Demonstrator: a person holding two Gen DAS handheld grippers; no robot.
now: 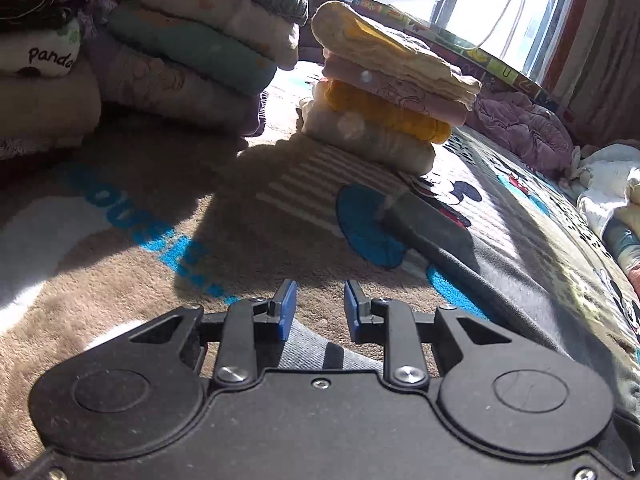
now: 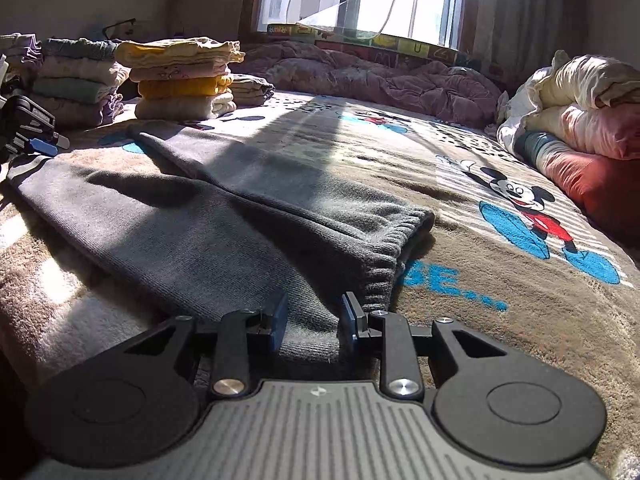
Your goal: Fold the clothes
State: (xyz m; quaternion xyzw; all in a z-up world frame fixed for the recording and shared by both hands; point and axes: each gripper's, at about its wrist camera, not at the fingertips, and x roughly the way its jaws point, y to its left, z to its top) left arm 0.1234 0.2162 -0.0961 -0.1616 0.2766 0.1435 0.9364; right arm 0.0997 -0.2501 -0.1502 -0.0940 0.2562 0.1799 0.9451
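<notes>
Right gripper [image 2: 312,316] has its blue pads on either side of a fold of the grey trousers [image 2: 224,216], near the ribbed waistband; whether the pads press the cloth cannot be told. From that waistband the trousers stretch away across the cartoon-print blanket [image 2: 480,288], legs together, toward the stack of folded clothes [image 2: 184,80].

Only the right wrist view shows this whole garment, plus the left gripper [image 2: 48,144] at the far leg end and a heap of bedding [image 2: 580,120] well to the right of the waistband.

From the left wrist view, the left gripper [image 1: 320,308] shows a clear gap between its pads; striped grey cloth lies low in the gap, so a grip cannot be told. Beyond it one dark trouser leg [image 1: 432,232] runs toward that stack [image 1: 384,92], and a second taller pile [image 1: 192,48] appears to its left.
</notes>
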